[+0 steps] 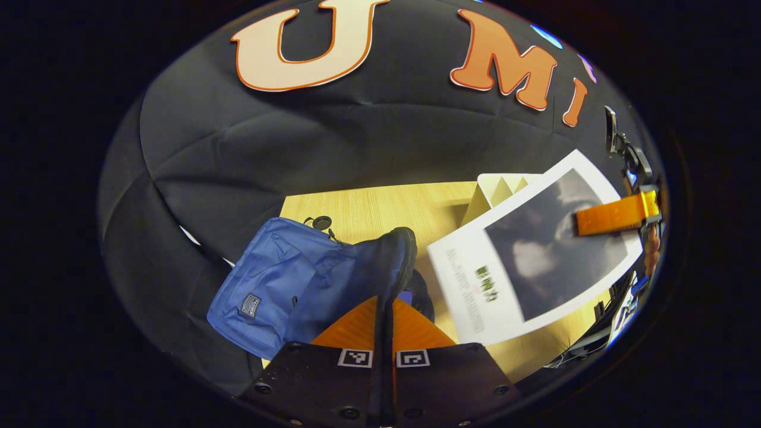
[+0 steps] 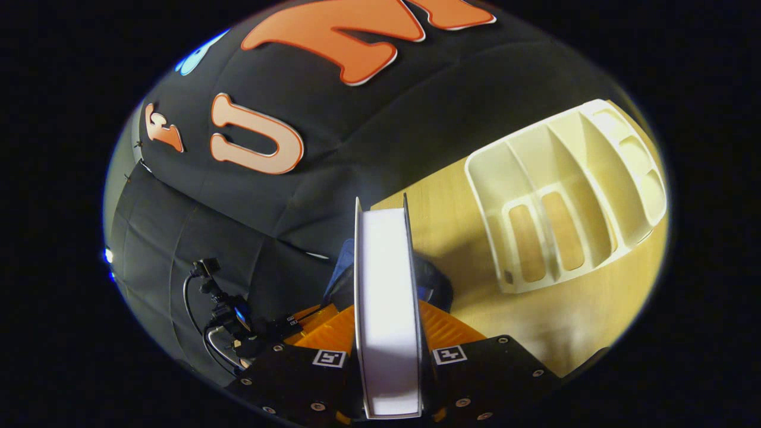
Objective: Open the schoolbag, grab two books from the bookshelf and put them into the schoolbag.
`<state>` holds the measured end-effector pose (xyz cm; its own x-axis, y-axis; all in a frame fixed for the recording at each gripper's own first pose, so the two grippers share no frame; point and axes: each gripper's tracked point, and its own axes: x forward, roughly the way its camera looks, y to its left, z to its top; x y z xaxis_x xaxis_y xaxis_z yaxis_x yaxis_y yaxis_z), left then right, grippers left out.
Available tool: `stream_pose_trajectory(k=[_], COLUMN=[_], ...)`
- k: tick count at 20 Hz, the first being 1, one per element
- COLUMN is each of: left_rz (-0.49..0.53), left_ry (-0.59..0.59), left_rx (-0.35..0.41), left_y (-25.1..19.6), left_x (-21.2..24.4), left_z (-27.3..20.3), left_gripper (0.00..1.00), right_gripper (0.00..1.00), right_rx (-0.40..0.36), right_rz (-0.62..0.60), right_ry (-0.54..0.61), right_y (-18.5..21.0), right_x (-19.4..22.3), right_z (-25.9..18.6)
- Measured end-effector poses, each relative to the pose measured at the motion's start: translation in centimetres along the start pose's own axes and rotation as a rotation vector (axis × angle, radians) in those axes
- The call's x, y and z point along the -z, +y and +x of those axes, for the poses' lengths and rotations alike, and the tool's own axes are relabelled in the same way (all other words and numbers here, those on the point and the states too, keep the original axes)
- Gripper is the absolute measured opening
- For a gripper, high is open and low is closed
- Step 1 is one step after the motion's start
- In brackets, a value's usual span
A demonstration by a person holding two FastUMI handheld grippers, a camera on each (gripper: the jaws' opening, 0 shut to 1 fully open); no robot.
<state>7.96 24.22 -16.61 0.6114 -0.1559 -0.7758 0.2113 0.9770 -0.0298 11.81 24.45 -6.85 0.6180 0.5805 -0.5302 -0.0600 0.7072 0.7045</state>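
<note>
In the right gripper view, most of the bag [image 2: 431, 279] is hidden behind the book [image 2: 386, 303], which is seen edge-on, so that its cover cannot be made out; only dark and blue bits of the bag are seen beside the book. In the left gripper view, the same book [image 1: 535, 255] is seen tilted in the air to the right of the bag [image 1: 297, 279], its lower corner blurred, and its print is too smeared to be read. The shelf [image 1: 496, 190] is largely covered by the book there.

The bag is laid on the wooden table [image 2: 571, 309], its blue flap thrown back and its dark rim raised. The shelf [image 2: 565, 196], a pale rack with dividers, is seen on the table well to the right of the bag, with no book in its slots.

The left gripper [image 1: 384, 333] is pinched on the bag's rim, fingers nearly together. The right gripper [image 2: 387, 345] is clamped on the book from both sides; its far finger [image 1: 615, 215] is seen pressed on the cover.
</note>
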Motion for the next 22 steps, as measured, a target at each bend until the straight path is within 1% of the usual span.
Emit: stream_pose_trajectory(k=[3, 5, 9, 12, 15, 18, 21, 22], left_rz=[-0.001, -0.004, -0.014, -0.022, -0.023, -0.028, -0.027, -0.028], left_ry=[-0.004, -0.006, -0.002, 0.005, 0.014, 0.018, 0.026, 0.026], left_rx=[-0.002, -0.004, 0.004, 0.010, 0.015, 0.018, 0.022, 0.023], left_y=[0.2, 0.4, 0.3, 0.2, 0.0, 0.0, -0.1, -0.2], left_x=[-0.1, -0.2, 0.0, 0.1, 0.2, 0.3, 0.3, 0.4], left_z=[-0.1, -0.1, 0.1, 0.3, 0.4, 0.5, 0.6, 0.7], left_gripper=[0.00, 0.00, 0.01, 0.00, 0.01, 0.00, 0.00, 0.05], right_gripper=[0.38, 0.38, 0.38, 0.38, 0.38, 0.38, 0.38, 0.38], right_rx=[-0.008, 0.006, 0.019, 0.021, 0.009, 0.008, 0.008, 0.016], right_rz=[0.036, 0.041, 0.083, 0.134, 0.197, 0.234, 0.247, 0.250], right_ry=[0.020, 0.029, 0.014, -0.016, 0.001, -0.031, -0.046, -0.056], right_y=[0.7, 0.3, 0.3, 0.1, 0.0, -0.2, -0.1, -0.3], right_x=[1.9, 2.8, 3.6, 4.8, 6.8, 7.2, 7.2, 7.2], right_z=[3.0, 4.0, 6.8, 8.9, 11.1, 12.6, 14.0, 14.2])
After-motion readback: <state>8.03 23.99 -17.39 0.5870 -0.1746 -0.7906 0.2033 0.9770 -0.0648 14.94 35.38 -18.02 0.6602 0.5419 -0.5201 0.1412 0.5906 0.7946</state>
